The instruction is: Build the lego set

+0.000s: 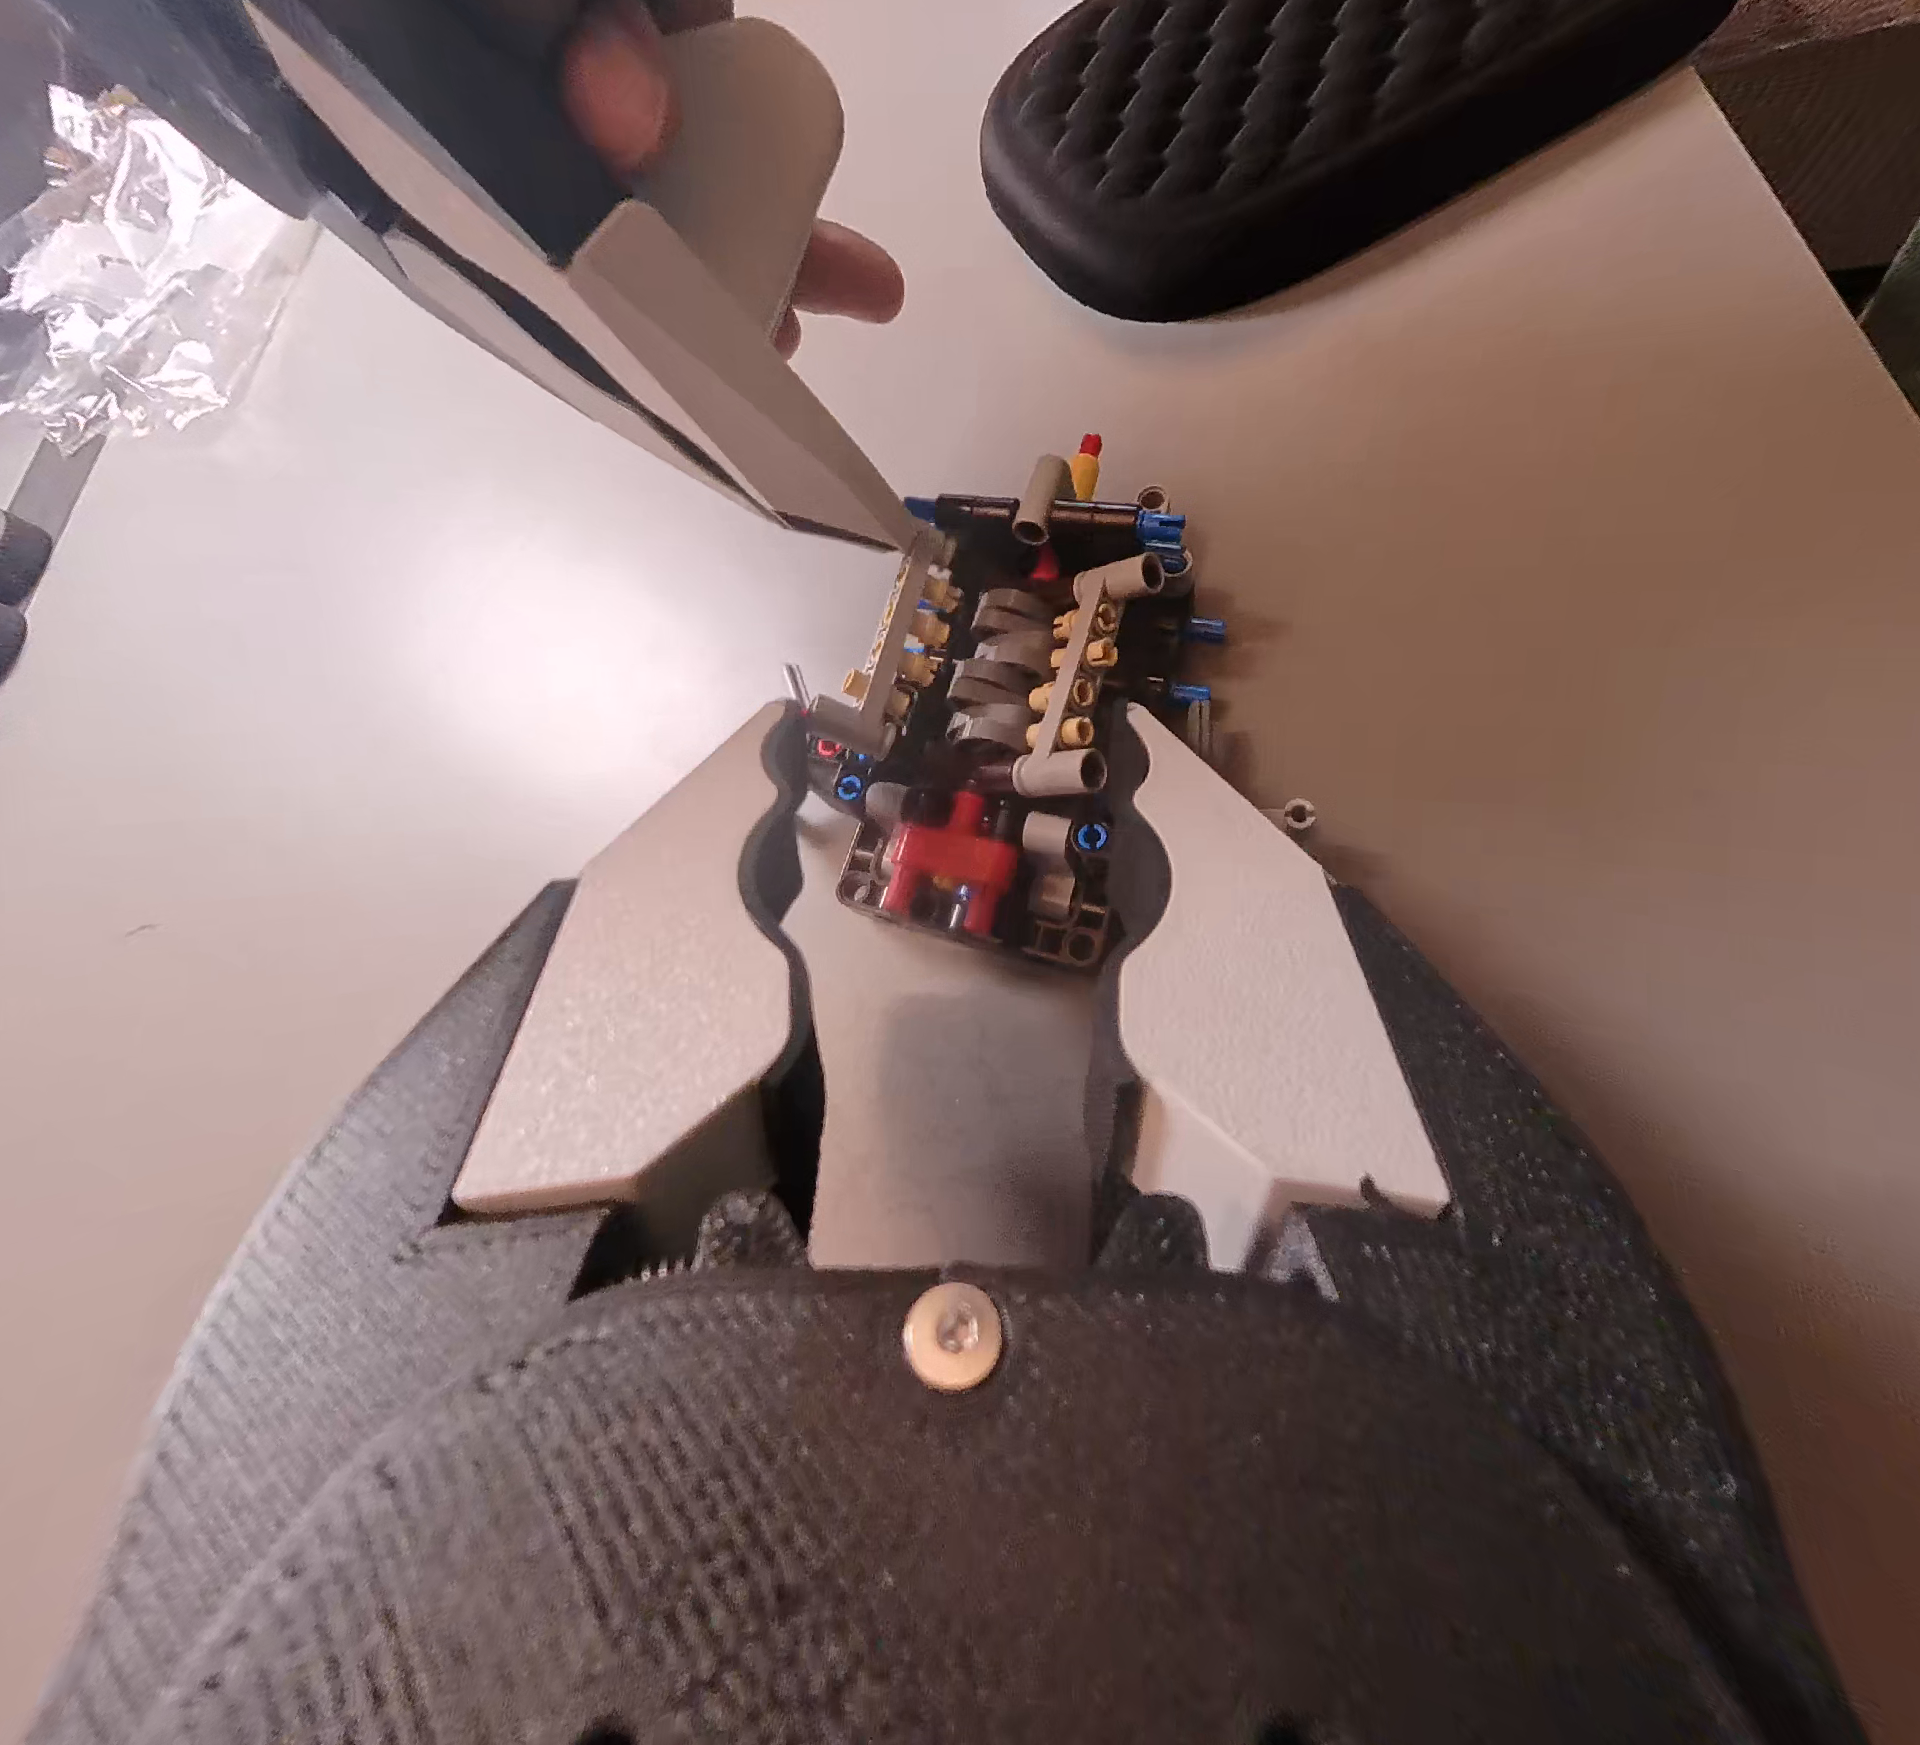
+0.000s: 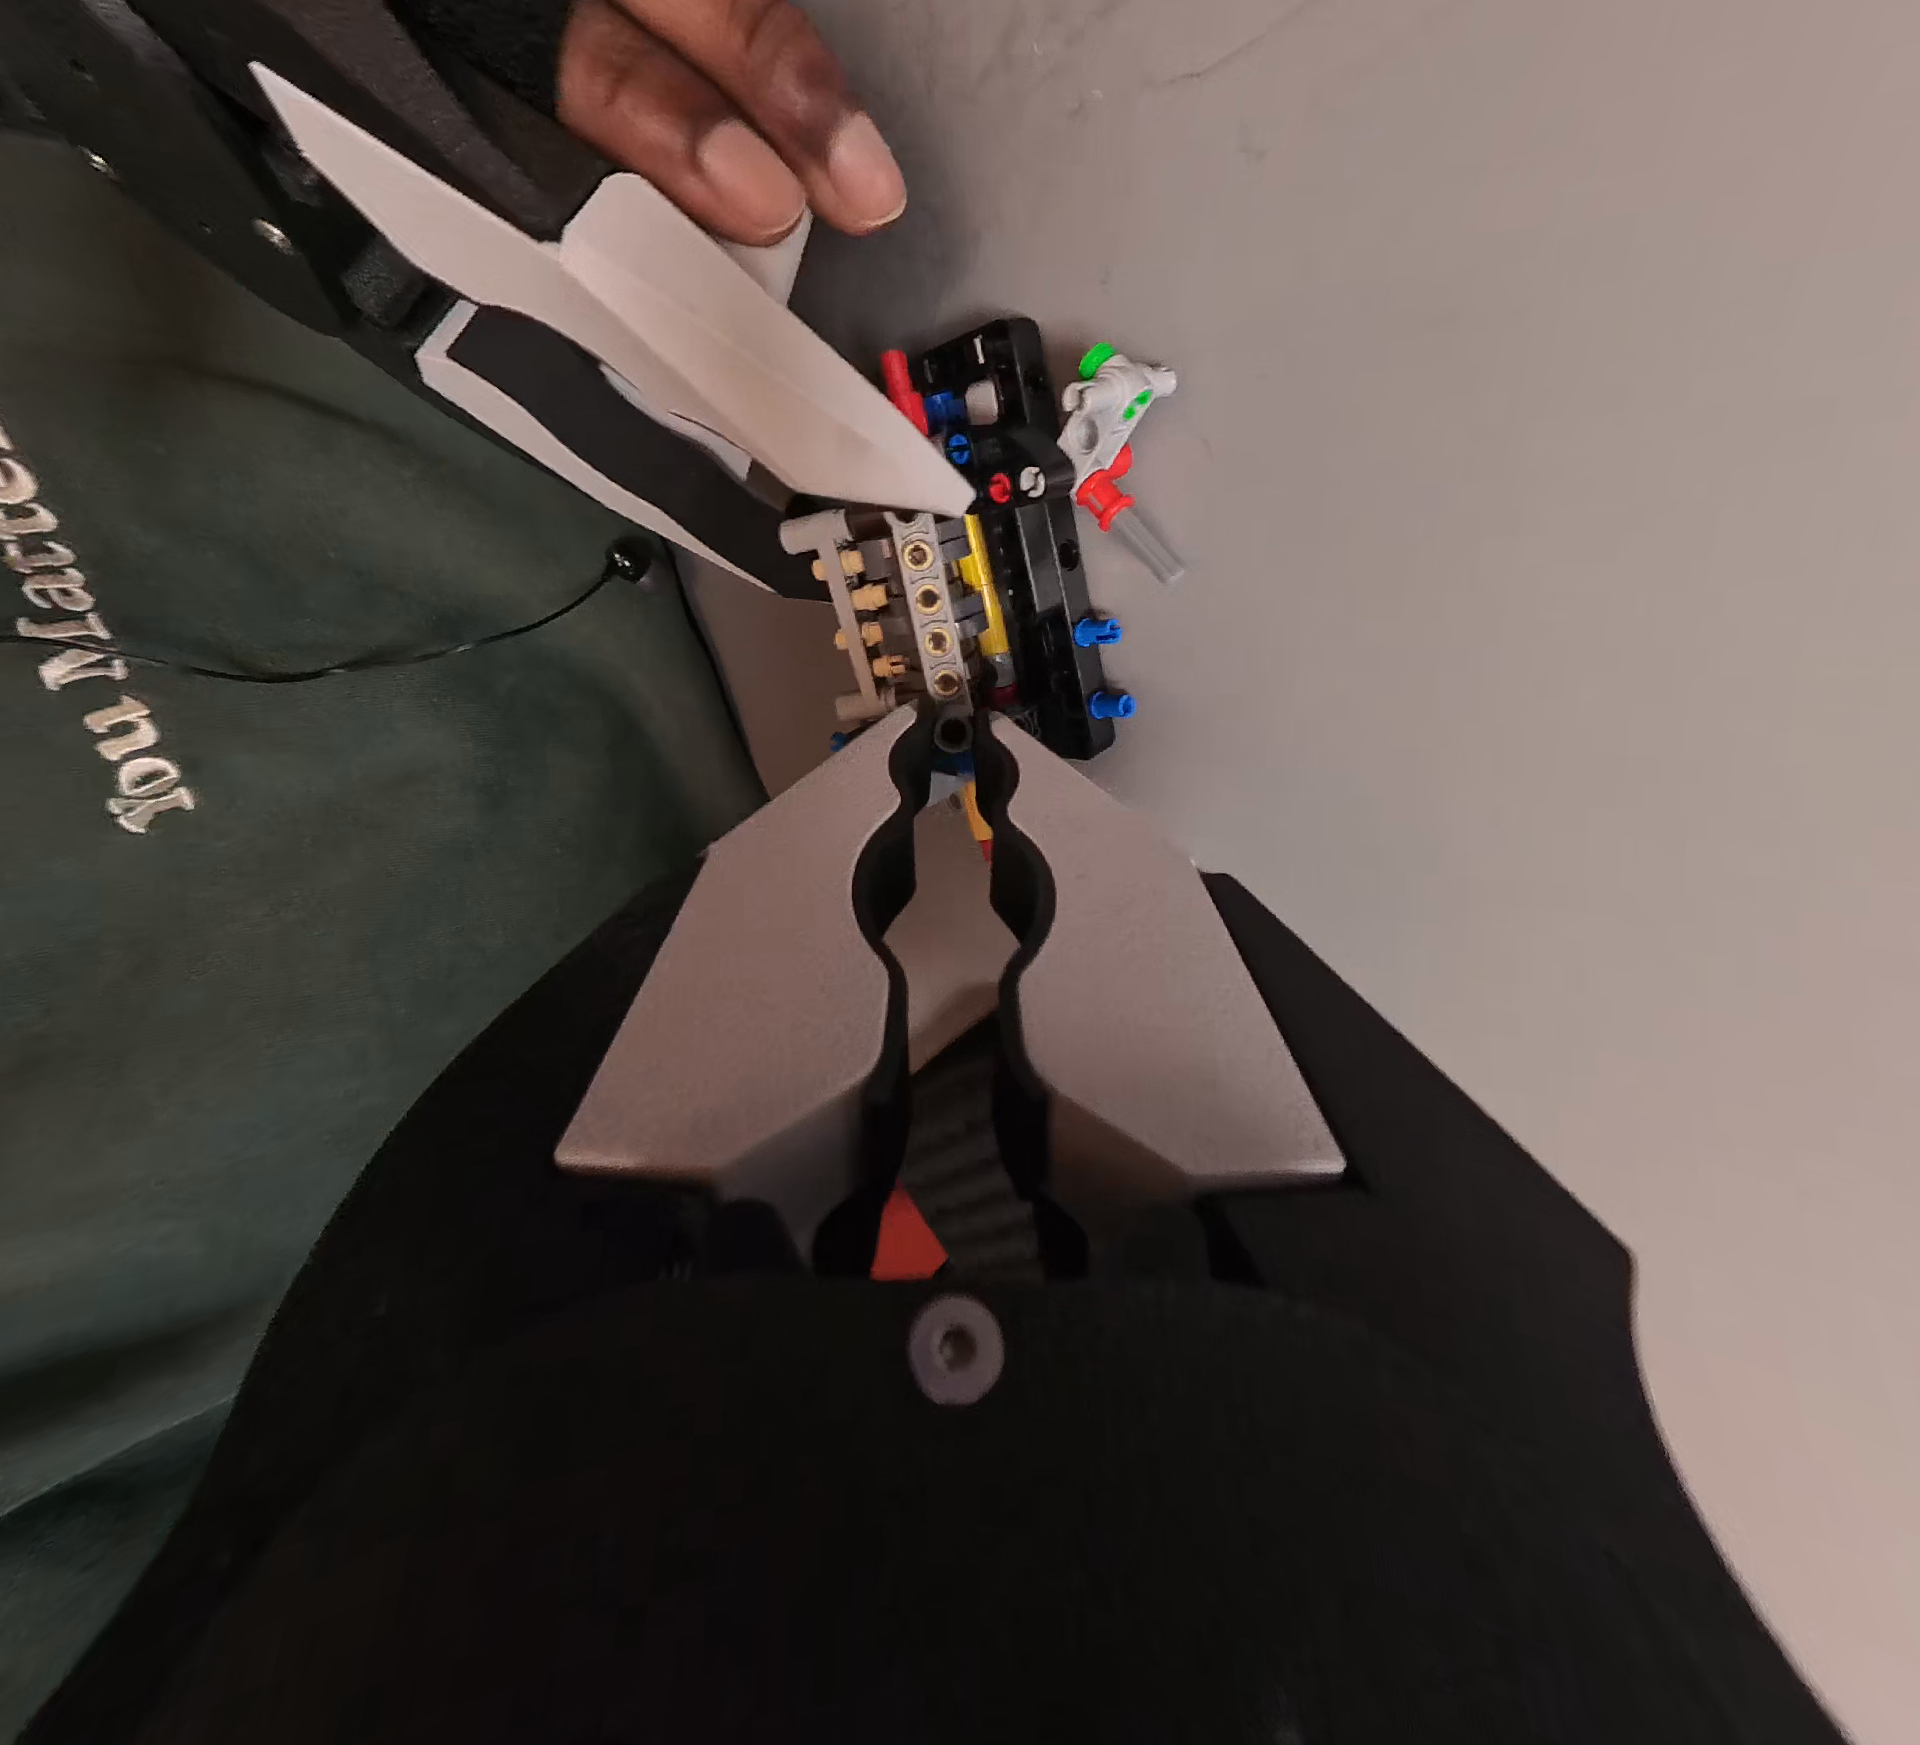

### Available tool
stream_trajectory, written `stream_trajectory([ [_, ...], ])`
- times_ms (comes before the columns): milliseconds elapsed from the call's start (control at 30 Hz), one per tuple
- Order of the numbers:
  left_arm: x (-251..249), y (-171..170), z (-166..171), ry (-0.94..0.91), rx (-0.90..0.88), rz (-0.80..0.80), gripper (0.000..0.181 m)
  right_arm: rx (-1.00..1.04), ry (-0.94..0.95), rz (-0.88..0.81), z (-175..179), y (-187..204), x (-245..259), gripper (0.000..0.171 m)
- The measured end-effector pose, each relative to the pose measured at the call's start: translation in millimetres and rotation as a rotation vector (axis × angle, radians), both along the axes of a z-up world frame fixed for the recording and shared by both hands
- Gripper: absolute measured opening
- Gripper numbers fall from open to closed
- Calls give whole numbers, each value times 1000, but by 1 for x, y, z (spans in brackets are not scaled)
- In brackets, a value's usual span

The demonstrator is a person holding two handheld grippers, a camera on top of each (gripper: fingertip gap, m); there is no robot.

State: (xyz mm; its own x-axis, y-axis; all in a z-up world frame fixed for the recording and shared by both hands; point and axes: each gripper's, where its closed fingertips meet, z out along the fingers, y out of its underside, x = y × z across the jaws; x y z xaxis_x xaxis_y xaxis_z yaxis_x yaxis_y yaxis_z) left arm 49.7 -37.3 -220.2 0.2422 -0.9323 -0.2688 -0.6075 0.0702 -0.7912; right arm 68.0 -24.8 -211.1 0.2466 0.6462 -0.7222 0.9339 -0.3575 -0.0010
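A Lego Technic assembly (image 1: 1003,656) with a black frame, grey gears, tan pins and a red block sits on the pale table (image 1: 416,656). My left gripper (image 1: 956,713) is shut on it, one finger on each side of the frame. My right gripper (image 2: 956,724) is shut on the end of a grey holed beam (image 2: 930,615) on the assembly's side. In the left wrist view the right gripper (image 1: 883,537) comes in from the upper left onto that beam (image 1: 899,625). In the right wrist view the left gripper's fingers (image 2: 727,345) reach the assembly (image 2: 1039,552) from the upper left.
A black textured pad (image 1: 1371,64) lies at the table's far right edge. A crumpled clear plastic bag (image 1: 125,272) lies at the left. A small white, green and red piece (image 2: 1117,417) and a clear pin (image 2: 1153,547) lie beside the assembly. A person's green sweatshirt (image 2: 312,552) is close. The grippers are tip to tip, or close to it.
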Motion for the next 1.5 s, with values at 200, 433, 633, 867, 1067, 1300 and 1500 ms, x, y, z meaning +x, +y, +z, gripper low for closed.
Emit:
stream_trajectory([
  [200, 0, -1, 0, -1, -13, -3, 57, 10, -21, 18, -1, -1, 0, 5],
  [433, 0, -1, 0, 4, -11, 2, 57, 18, -37, 1, -3, 0, 1, 5],
  [633, 1, -1, -1, 4, -26, 7, 57, -24, -52, -13, -3, -1, 2, 5],
  [867, 3, -3, -1, 4, -43, 14, 55, -81, -71, -20, -3, -3, 4, 5],
  [1067, 2, -4, -3, 8, -68, 21, 48, -92, -97, -1, -3, -5, 7, 5],
  [1300, 0, -5, -4, 6, -66, 19, 36, -72, -104, -27, -3, -4, 11, 5],
  [1500, 0, -5, -5, 0, -79, 20, 36, -118, -85, -77, -5, -5, 10, 5],
])
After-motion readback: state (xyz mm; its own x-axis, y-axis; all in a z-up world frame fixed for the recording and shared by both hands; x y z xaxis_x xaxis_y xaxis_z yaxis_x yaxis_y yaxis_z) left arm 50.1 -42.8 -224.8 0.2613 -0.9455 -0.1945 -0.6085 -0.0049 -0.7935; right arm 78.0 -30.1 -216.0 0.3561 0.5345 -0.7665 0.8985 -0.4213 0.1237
